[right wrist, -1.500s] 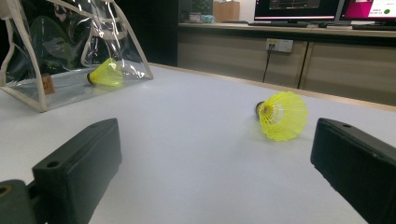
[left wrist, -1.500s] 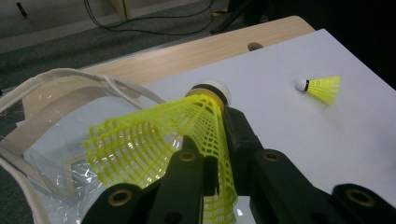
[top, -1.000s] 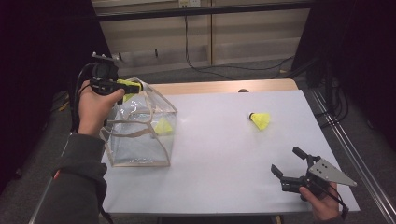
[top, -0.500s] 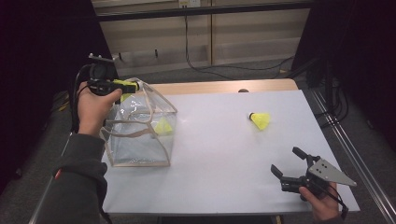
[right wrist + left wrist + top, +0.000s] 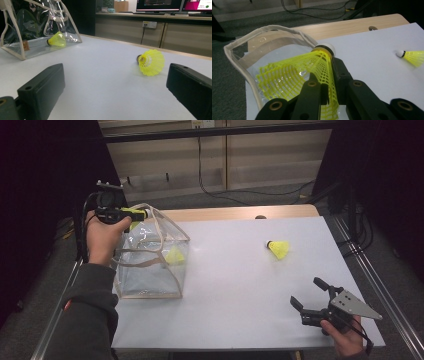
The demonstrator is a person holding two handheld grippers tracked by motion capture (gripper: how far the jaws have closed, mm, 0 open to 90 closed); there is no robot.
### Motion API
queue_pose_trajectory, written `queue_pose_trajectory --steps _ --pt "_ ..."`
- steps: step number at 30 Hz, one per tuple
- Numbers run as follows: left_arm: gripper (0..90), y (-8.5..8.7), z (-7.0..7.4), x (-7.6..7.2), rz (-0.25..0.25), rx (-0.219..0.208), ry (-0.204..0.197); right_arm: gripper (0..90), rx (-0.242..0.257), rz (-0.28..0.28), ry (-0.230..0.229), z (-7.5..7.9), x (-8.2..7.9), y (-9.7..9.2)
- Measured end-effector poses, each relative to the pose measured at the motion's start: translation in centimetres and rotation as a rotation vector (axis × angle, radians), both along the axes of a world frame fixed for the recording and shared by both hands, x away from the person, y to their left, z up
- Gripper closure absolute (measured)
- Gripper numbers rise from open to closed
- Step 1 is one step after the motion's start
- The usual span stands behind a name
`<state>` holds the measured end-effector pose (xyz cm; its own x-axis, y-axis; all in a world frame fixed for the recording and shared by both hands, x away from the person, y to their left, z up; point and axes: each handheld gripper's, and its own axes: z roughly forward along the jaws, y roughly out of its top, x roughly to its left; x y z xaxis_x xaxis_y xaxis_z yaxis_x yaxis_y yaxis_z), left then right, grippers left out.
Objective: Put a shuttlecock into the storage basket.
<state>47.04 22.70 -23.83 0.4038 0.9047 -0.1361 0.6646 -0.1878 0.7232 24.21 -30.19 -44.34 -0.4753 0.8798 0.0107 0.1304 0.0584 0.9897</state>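
Three yellow shuttlecocks are in play: the left gripper (image 5: 329, 75), clamped on one shuttlecock (image 5: 299, 75), holds it just above the clear bag's (image 5: 150, 270) mouth, so letting go comes next, while the wide-open right gripper (image 5: 115, 87) faces the loose shuttlecock (image 5: 150, 62) ahead.

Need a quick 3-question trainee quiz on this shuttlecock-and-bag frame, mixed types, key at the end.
1. True or false: the left gripper is shut on a yellow shuttlecock above the clear bag.
2. How many shuttlecocks are in the scene?
A) one B) two C) three
3. Fill in: the jaws of the right gripper stand ____.

Key:
1. True.
2. C: one held, one inside the bag, one loose on the table.
3. Open.
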Motion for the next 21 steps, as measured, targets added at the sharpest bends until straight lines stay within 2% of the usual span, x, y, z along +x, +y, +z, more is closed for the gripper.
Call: queue_pose_trajectory --steps 7,10,14,21 --pt "85.1 0.2 -0.2 0.2 0.021 -0.003 -0.002 1.7 0.001 0.001 0.0 0.0 0.0 0.0" --pt "85.1 0.2 -0.4 0.3 0.032 -0.017 -0.001 1.7 -0.001 0.001 -0.001 0.0 0.0 0.0" --pt "85.0 0.2 -0.6 0.4 0.06 -0.01 -0.001 1.7 0.001 0.0 -0.002 0.0 -0.1 0.0" --pt "84.7 0.3 -1.1 0.6 0.077 -0.002 0.009 1.7 -0.001 -0.001 -0.001 0.0 -0.1 0.0"
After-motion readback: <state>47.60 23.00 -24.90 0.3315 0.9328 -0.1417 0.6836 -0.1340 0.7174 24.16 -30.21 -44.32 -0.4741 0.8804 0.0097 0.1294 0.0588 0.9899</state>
